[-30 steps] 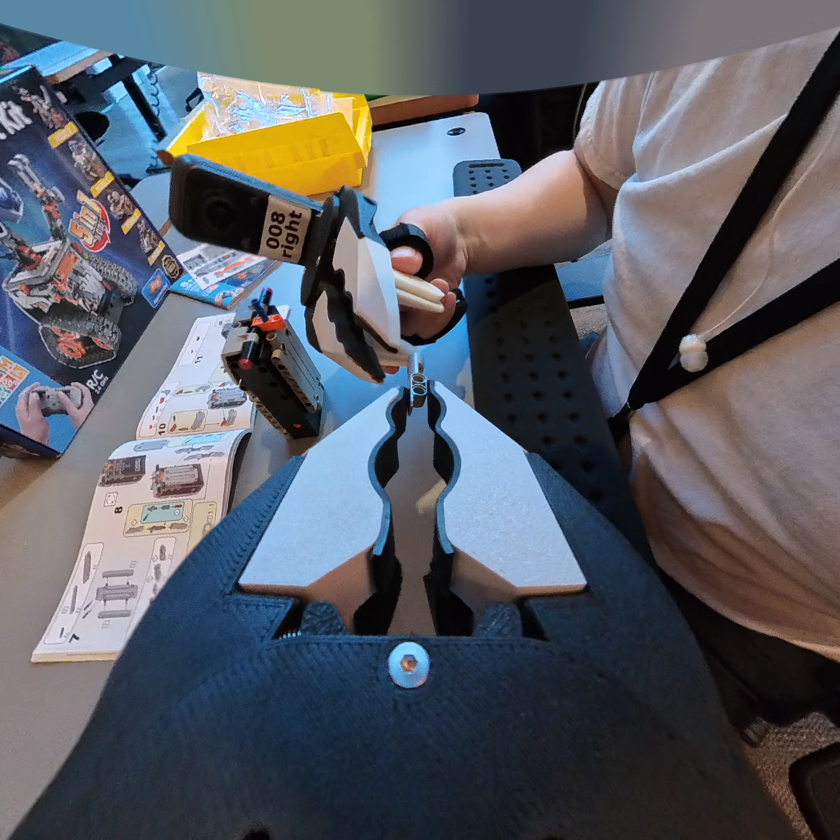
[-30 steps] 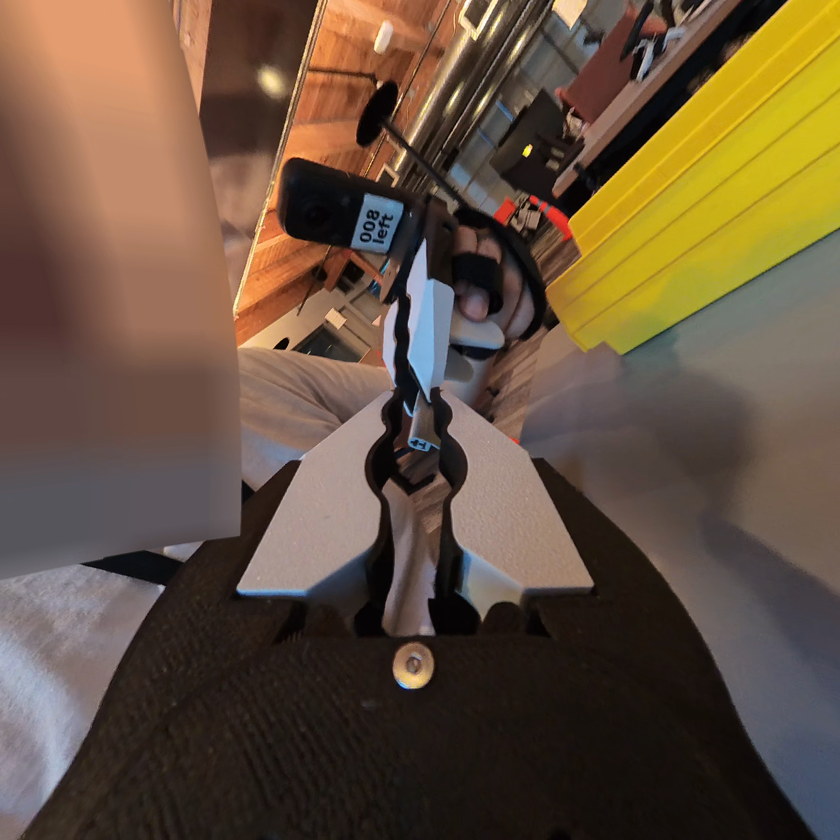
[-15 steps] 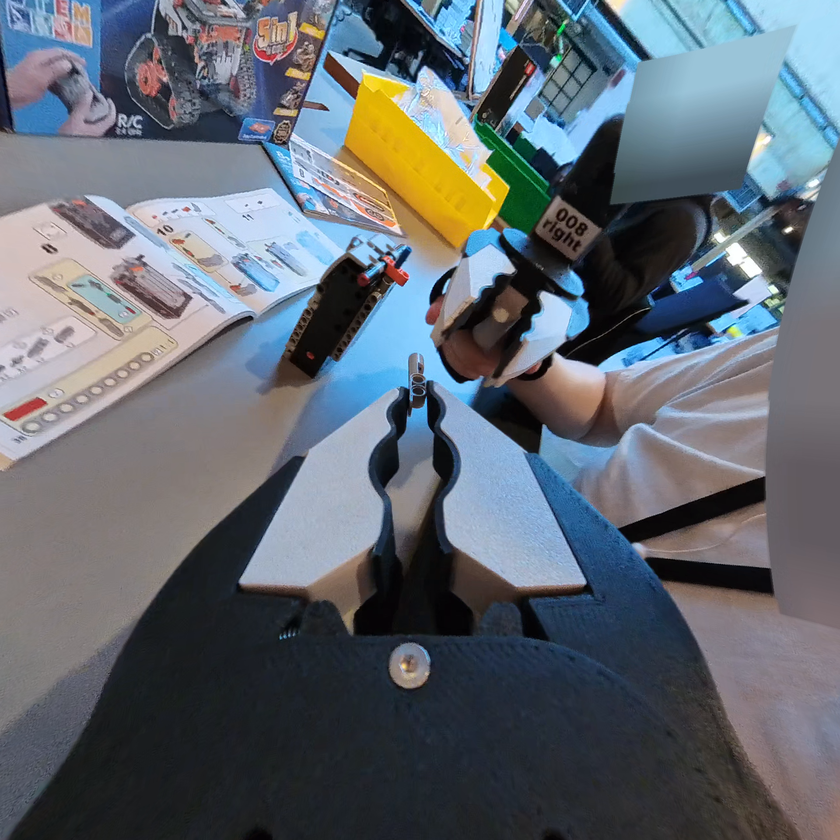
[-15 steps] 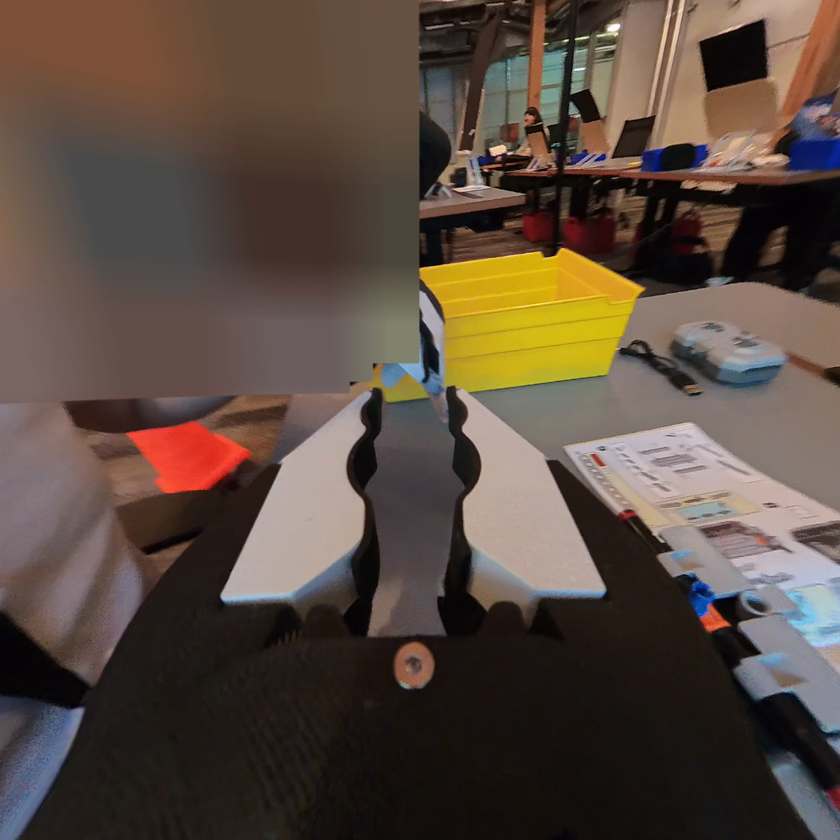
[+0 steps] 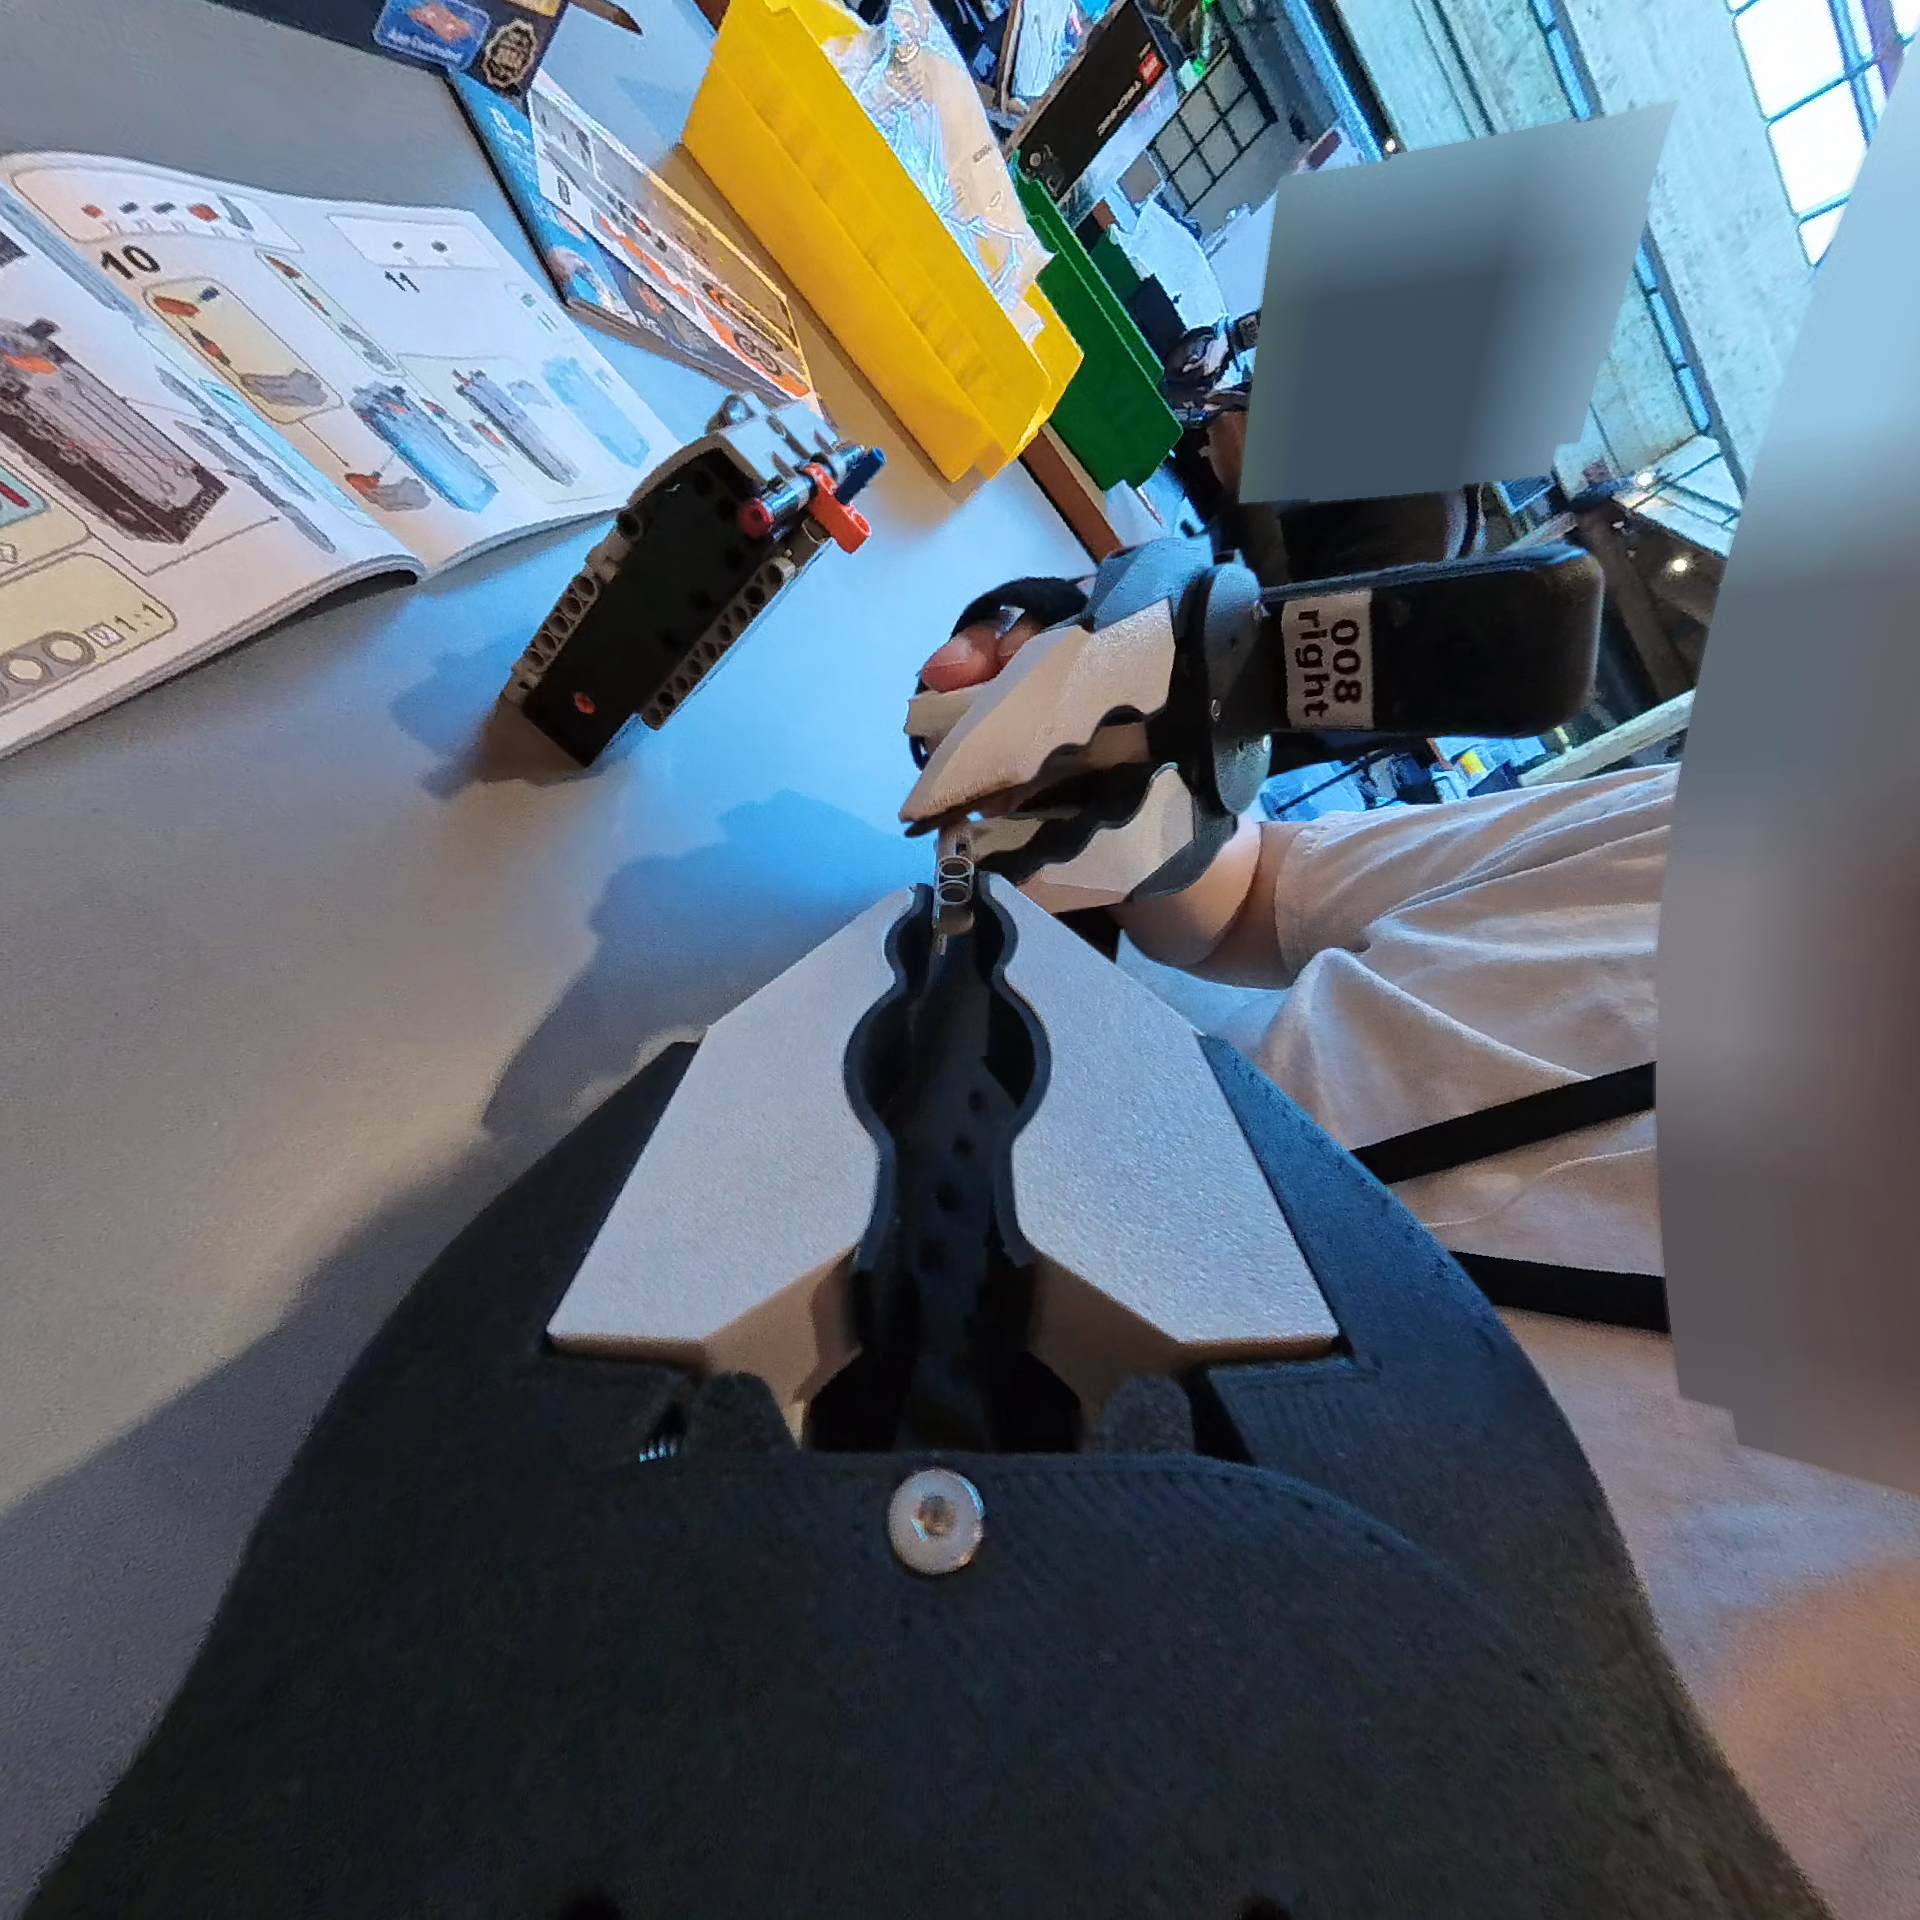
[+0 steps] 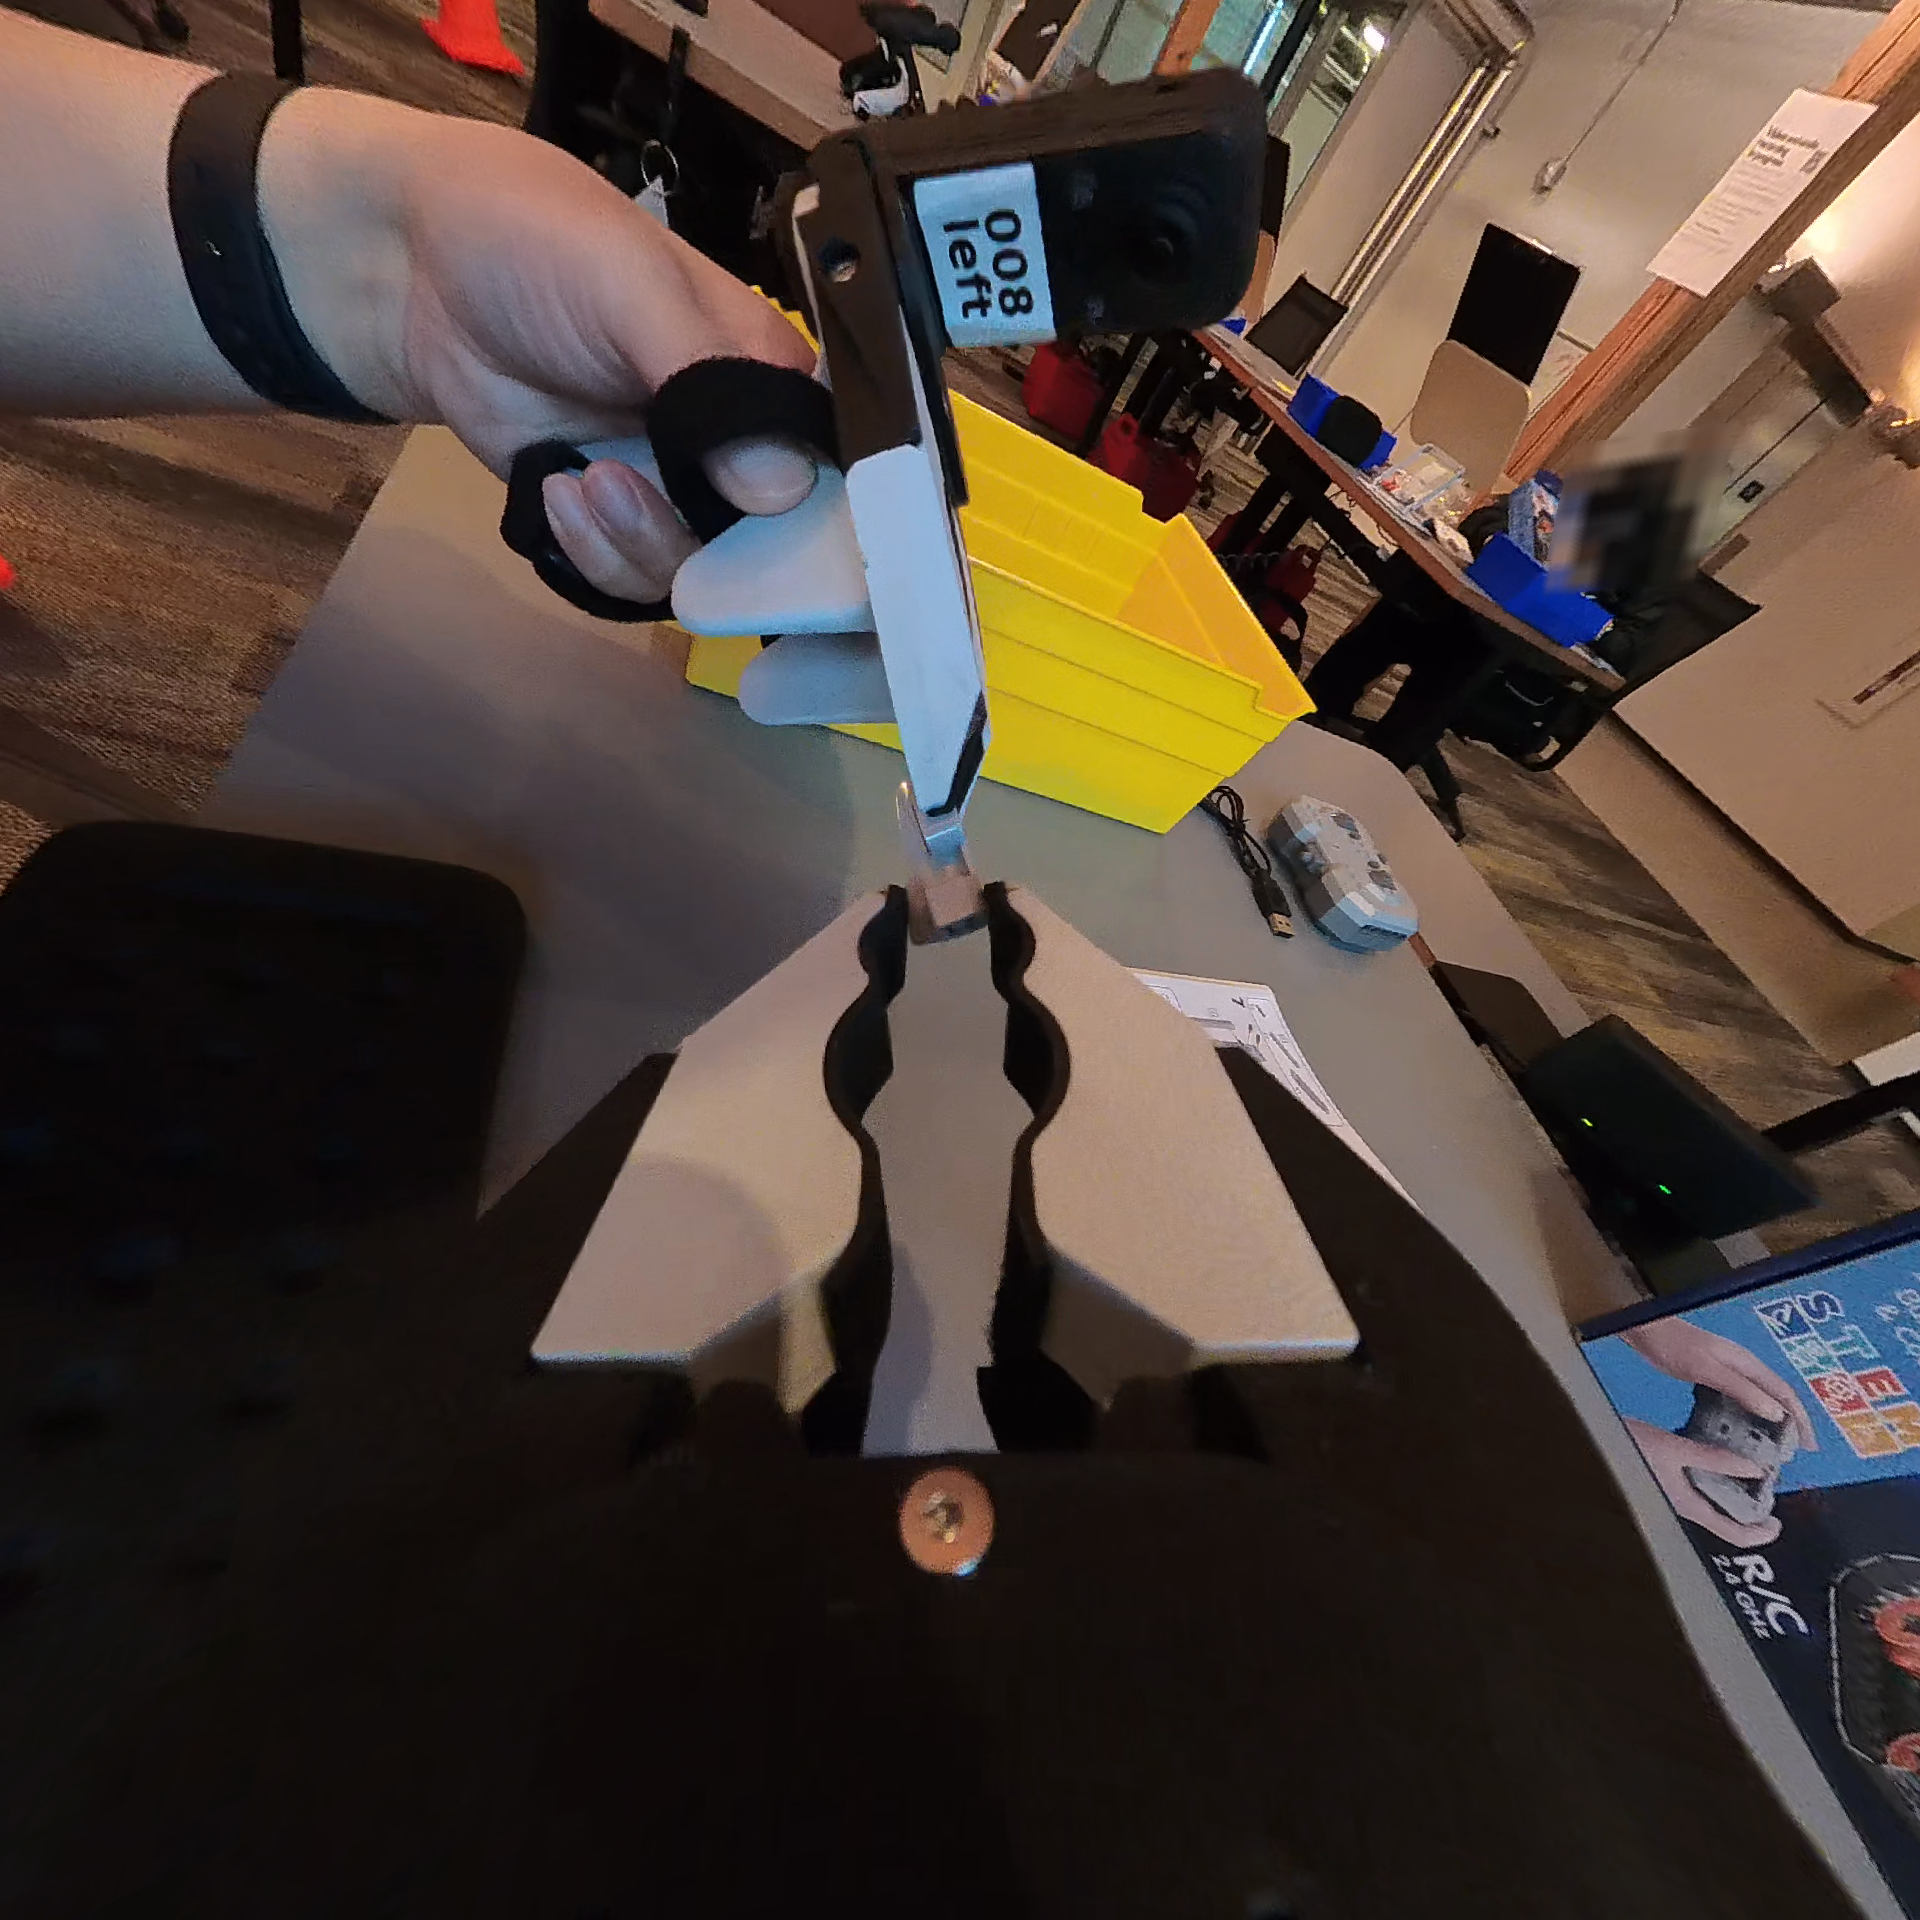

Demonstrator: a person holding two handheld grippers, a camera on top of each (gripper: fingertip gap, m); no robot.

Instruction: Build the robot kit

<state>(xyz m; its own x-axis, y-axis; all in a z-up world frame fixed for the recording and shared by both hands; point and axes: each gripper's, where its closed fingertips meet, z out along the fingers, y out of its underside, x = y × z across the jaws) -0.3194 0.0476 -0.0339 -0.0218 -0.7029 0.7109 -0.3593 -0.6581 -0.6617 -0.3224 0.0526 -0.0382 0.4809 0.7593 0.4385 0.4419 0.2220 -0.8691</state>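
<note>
My left gripper (image 5: 954, 904) is shut on a small grey connector piece (image 5: 954, 881) and holds it above the grey table (image 5: 260, 987). My right gripper (image 6: 945, 906) meets it tip to tip, and its jaws are closed in on the other end of the same piece (image 6: 948, 906). In the left wrist view the right gripper (image 5: 951, 831) comes in from the right. In the right wrist view the left gripper (image 6: 940, 821) comes down from above, held in a hand. A black brick assembly (image 5: 675, 603) with red and blue pins lies on the table to the left.
An open instruction booklet (image 5: 312, 343) lies far left. A yellow bin (image 6: 1122, 665) stands behind, with a green bin (image 5: 1101, 353) beyond it. A grey remote (image 6: 1340, 873) and cable (image 6: 1247, 852) lie at the right, and a blue kit box (image 6: 1818, 1507) at the near right.
The right gripper swung back toward the left one, and its open jaws closed on the grey piece. The left gripper kept its hold and tilted.
</note>
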